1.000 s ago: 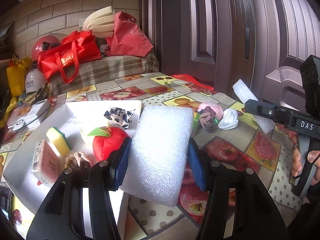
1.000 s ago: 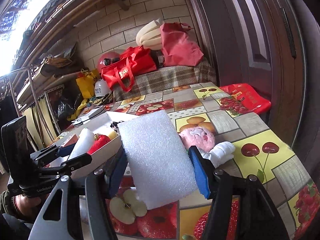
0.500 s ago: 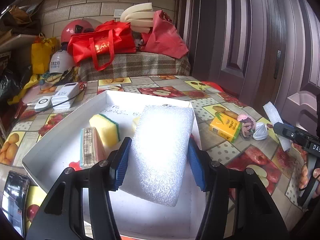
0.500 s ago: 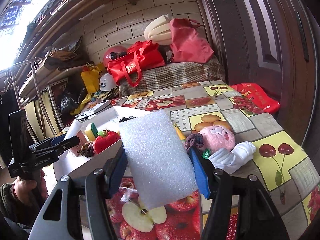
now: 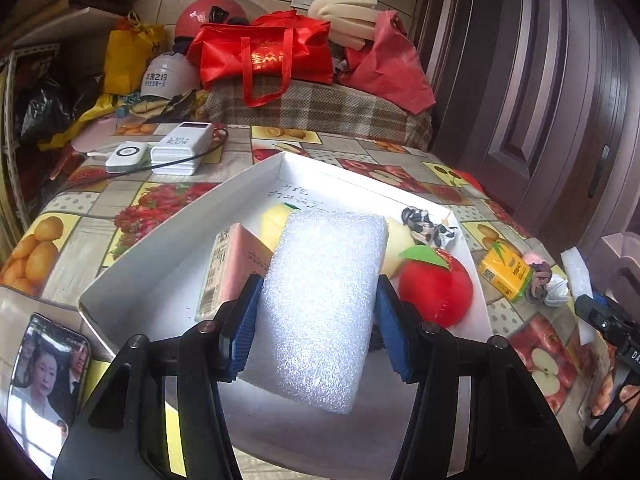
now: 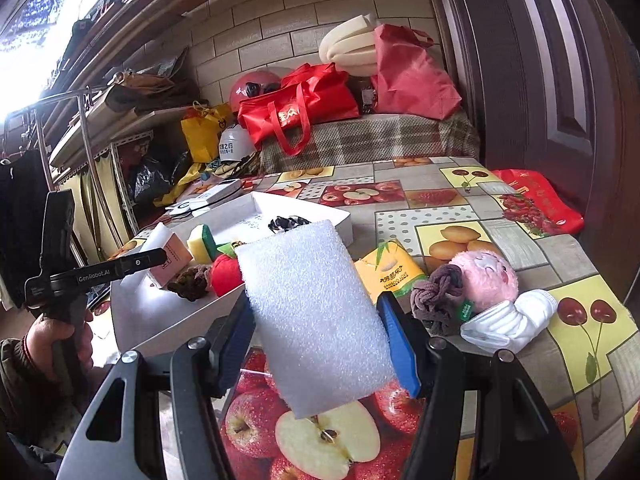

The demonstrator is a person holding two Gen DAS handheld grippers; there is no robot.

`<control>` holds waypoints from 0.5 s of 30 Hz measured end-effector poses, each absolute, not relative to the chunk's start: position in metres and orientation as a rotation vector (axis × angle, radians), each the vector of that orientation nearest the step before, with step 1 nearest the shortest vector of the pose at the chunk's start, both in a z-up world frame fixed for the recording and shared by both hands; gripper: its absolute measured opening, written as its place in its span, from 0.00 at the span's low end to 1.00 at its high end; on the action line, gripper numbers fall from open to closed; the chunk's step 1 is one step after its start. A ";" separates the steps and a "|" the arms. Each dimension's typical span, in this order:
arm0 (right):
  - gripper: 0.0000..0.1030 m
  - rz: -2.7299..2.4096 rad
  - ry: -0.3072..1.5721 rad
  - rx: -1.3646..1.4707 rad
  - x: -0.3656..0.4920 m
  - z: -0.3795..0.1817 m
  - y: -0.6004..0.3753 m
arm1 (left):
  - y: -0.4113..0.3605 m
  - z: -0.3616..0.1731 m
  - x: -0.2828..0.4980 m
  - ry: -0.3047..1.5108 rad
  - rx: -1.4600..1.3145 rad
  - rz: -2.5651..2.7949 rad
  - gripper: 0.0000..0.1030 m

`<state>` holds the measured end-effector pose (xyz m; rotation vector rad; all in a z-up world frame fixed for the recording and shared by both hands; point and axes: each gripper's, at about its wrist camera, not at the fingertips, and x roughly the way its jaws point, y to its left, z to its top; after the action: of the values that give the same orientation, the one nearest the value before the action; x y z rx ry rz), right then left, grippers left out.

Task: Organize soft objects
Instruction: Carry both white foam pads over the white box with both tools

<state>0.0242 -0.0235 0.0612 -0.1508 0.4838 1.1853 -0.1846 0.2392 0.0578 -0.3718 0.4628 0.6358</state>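
Note:
My left gripper (image 5: 318, 320) is shut on a white foam block (image 5: 324, 304) and holds it over the white tray (image 5: 132, 268). The tray holds a red plush apple (image 5: 436, 290), a pink box (image 5: 232, 268), a yellow sponge (image 5: 274, 222) and a black-and-white cloth (image 5: 426, 224). My right gripper (image 6: 320, 340) is shut on a second white foam block (image 6: 316, 312) above the tablecloth, right of the tray (image 6: 160, 320). A pink plush (image 6: 486, 276), a brown knit piece (image 6: 436, 290), a white sock (image 6: 508, 320) and a yellow tissue pack (image 6: 386, 270) lie on the table.
A phone (image 5: 44, 364) lies at the tray's near left. Power banks (image 5: 176, 150) sit on the far table. Red bags (image 5: 264, 56) and helmets (image 5: 164, 76) rest on the bench behind. A dark door (image 6: 540, 80) stands at right.
My left gripper has swung left with its foam block, from over the tablecloth to over the tray. My right gripper has held its foam block and drifted slightly back.

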 end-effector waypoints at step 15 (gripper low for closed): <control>0.60 1.281 0.452 -0.160 -0.012 0.060 0.017 | 0.247 0.062 -0.187 0.428 -0.314 0.730 0.54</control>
<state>-0.0123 0.0168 0.0599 -0.1600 0.4516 1.2806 -0.1874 0.2473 0.0616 -0.3137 0.4282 0.7300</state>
